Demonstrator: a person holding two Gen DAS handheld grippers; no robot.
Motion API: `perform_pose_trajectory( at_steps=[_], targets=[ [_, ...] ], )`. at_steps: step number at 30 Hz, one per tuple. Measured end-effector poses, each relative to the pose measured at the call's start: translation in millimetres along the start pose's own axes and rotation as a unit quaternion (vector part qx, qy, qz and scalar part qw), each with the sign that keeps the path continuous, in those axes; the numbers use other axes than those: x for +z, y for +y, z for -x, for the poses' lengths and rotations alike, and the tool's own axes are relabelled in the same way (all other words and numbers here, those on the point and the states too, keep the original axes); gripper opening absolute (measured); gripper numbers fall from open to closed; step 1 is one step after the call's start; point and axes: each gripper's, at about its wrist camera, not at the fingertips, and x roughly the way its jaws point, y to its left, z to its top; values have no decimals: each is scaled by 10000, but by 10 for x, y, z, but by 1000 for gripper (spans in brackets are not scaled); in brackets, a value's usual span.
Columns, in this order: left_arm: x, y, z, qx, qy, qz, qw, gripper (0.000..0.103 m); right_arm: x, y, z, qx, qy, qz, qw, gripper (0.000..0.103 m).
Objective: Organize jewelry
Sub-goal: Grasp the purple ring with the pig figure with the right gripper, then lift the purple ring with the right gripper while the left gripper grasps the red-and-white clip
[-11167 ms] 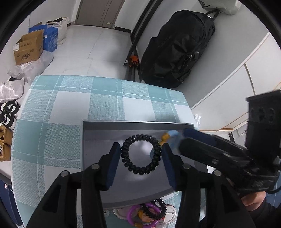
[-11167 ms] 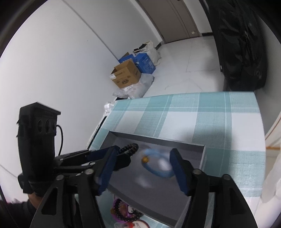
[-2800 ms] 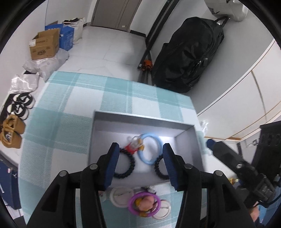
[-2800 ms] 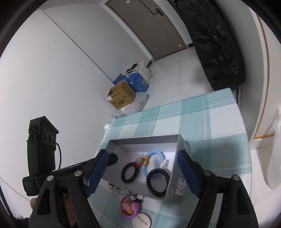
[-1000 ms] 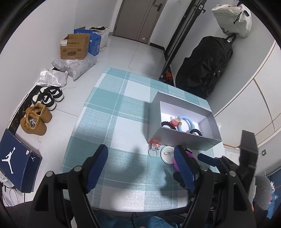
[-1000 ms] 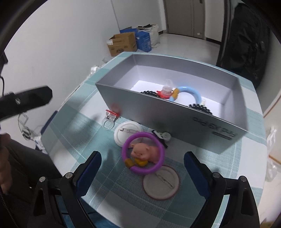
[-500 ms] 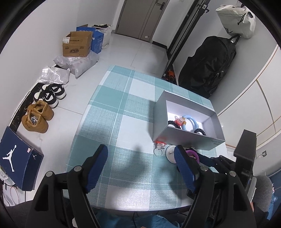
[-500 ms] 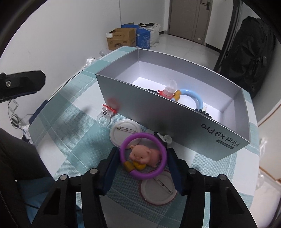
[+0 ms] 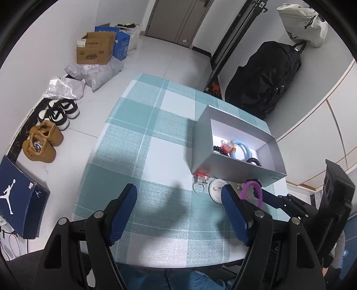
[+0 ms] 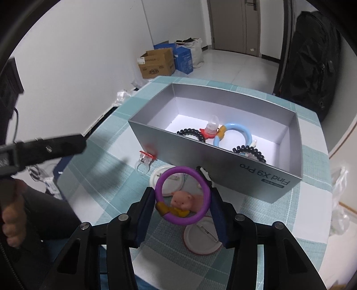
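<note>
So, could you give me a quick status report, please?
Right gripper shut on purple ring, lifted. Left gripper open, empty. Grey box wall ahead.

This is a lived-in home, an entry or spare room by the look of it. Ahead of the left gripper a table with a teal checked cloth (image 9: pixel 142 142) stands on a pale tiled floor (image 9: pixel 169 60). Far ahead a closed door (image 9: pixel 178 20) is set in a white wall. To the left of the gripper, shoes (image 9: pixel 42 142) and sneakers (image 9: pixel 59 111) line the wall, with a cardboard box (image 9: pixel 96 50) and plastic bags (image 9: pixel 98 72) beyond them. Ahead to the right a black backpack (image 9: pixel 267 75) leans against the wall beside pale cabinet doors (image 9: pixel 330 125).
</note>
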Motion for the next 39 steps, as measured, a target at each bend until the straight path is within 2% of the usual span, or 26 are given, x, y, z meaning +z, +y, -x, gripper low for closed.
perform_pose_trajectory(
  at_steps=[11, 15, 24, 28, 34, 37, 39],
  targets=[
    [-59, -149, -304, 223, 347, -359, 9985, 74, 46, -147, 262, 273, -263, -240, 9990, 47],
    [-16, -194, -367, 184, 410, -320, 9985, 74, 41, -235, 375, 424, -359, -404, 9976, 46],
    [30, -278, -561, 373, 555, -262, 9974, 73, 20, -451, 479, 508, -470, -663, 9954, 46],
    [41, -328, -601, 387, 613, -341, 9968, 58, -15, -532, 507, 552, -461, -749, 9946, 46],
    [32, -386, -613, 416, 609, -461, 9962, 56, -20, -582, 589, 613, -571, -805, 9932, 47],
    [37, -389, -631, 503, 624, -525, 9954, 38, -17, -574, 604, 649, -587, -807, 9929, 47],
    [48, -367, -631, 473, 634, -495, 9956, 38, -11, -564, 610, 667, -604, -783, 9929, 47]
  ],
)
